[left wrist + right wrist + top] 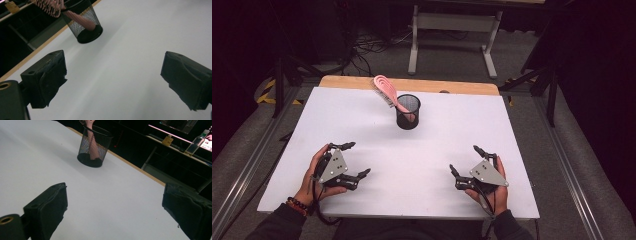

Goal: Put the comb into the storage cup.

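Observation:
A pink hairbrush [386, 91] stands handle-down in a black mesh cup [408, 113] at the far middle of the white table top [412, 160], its bristled head leaning out to the left over the rim. The left gripper view has the cup [83, 25] and brush [50, 6] at the upper left; in the right gripper view the cup [93, 146] is ahead with the pink handle [93, 147] inside. My left gripper [360, 160] rests open near the front left. My right gripper [466, 161] rests open near the front right. Nothing lies between either pair of jaws.
A wooden strip [412, 83] borders the table's far edge. Beyond it stands a grey table frame [452, 35] on a carpeted floor with cables. A dark shelf with bottles [195, 145] lies off to the right. Metal rails [572, 165] run along both sides.

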`<state>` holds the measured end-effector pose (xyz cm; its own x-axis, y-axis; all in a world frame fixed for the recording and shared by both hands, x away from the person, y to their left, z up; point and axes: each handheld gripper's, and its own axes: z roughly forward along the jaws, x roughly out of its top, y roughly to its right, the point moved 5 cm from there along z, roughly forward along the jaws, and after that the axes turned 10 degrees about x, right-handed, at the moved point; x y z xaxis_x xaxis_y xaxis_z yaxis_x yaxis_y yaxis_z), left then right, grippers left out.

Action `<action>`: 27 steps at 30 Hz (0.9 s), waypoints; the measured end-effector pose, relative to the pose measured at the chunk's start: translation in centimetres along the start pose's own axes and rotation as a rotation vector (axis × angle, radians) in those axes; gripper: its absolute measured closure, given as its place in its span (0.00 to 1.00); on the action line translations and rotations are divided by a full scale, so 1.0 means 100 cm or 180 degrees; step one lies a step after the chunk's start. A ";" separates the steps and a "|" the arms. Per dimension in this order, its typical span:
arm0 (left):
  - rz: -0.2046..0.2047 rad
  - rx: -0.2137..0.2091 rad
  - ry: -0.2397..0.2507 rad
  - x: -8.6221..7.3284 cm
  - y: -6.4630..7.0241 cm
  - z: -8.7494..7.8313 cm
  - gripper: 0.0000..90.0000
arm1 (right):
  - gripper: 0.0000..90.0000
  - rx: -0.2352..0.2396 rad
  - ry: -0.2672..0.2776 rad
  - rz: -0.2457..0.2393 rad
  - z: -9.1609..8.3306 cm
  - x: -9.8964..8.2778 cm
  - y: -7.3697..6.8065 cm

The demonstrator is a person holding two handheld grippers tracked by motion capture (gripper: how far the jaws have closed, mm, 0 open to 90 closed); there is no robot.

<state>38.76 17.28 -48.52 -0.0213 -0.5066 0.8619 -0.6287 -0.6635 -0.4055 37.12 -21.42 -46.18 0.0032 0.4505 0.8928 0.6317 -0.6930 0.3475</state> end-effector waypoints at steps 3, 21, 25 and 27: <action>-0.0149 -0.0016 -0.0061 -0.011 -0.004 -0.001 0.08 | 0.07 0.0027 0.0033 0.0023 0.000 0.000 0.000; -0.0548 0.0115 -0.0080 -0.034 -0.026 -0.019 0.04 | 0.07 0.0084 -0.0003 0.0071 0.000 -0.005 -0.001; -0.0541 0.0123 -0.0087 -0.034 -0.025 -0.018 0.04 | 0.07 0.0091 0.0040 0.0094 -0.003 -0.003 -0.001; -0.0537 0.0120 -0.0075 -0.033 -0.025 -0.018 0.04 | 0.07 0.0080 0.0052 0.0084 -0.003 -0.003 -0.001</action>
<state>38.97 21.64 -49.81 0.1007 -0.3988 0.9115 -0.5922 -0.7602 -0.2672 36.84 -21.63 -46.35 0.0075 0.4228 0.9062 0.6508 -0.6901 0.3166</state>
